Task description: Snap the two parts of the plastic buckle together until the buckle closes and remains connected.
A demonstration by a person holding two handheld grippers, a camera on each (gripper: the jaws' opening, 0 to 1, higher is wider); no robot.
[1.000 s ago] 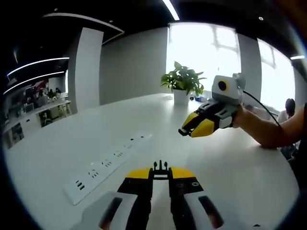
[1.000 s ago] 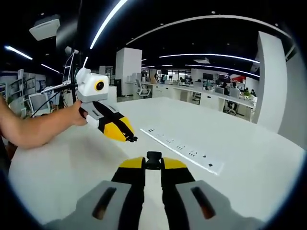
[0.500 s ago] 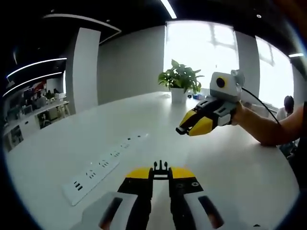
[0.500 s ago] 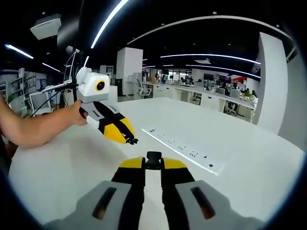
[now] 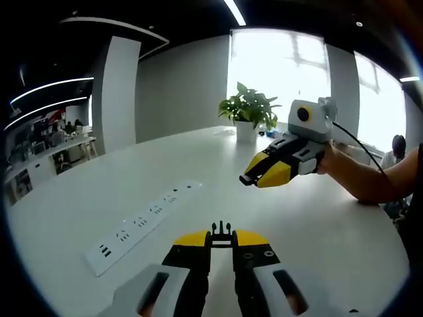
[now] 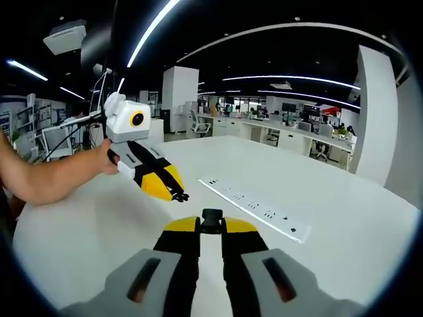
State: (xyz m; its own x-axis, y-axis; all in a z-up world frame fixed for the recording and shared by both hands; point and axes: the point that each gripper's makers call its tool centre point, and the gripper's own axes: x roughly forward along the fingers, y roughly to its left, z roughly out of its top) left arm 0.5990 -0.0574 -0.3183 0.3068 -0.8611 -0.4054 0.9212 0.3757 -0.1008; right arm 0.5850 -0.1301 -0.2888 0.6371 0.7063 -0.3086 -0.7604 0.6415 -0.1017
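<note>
My left gripper [image 5: 221, 240] is shut on the black pronged half of the buckle [image 5: 221, 229], whose prongs stick out past the yellow tips. My right gripper [image 6: 211, 229] is shut on the black socket half [image 6: 211, 216]. Both are held above the white table [image 5: 310, 218], tips angled toward each other with a gap between them. In the left gripper view the right gripper [image 5: 246, 179] comes in from the right with a dark piece at its tip. In the right gripper view the left gripper [image 6: 178, 195] comes in from the left, its prongs showing.
A long white power strip [image 5: 141, 221] lies on the table, also seen as the power strip [image 6: 258, 209] beyond my right gripper. A potted plant [image 5: 250, 113] stands at the far edge by the window. The person's forearms [image 5: 370, 178] hold both grippers. Office desks fill the background.
The two grippers have drifted slightly closer, the right one edging left in the left gripper view. Both stay shut on their buckle halves.
</note>
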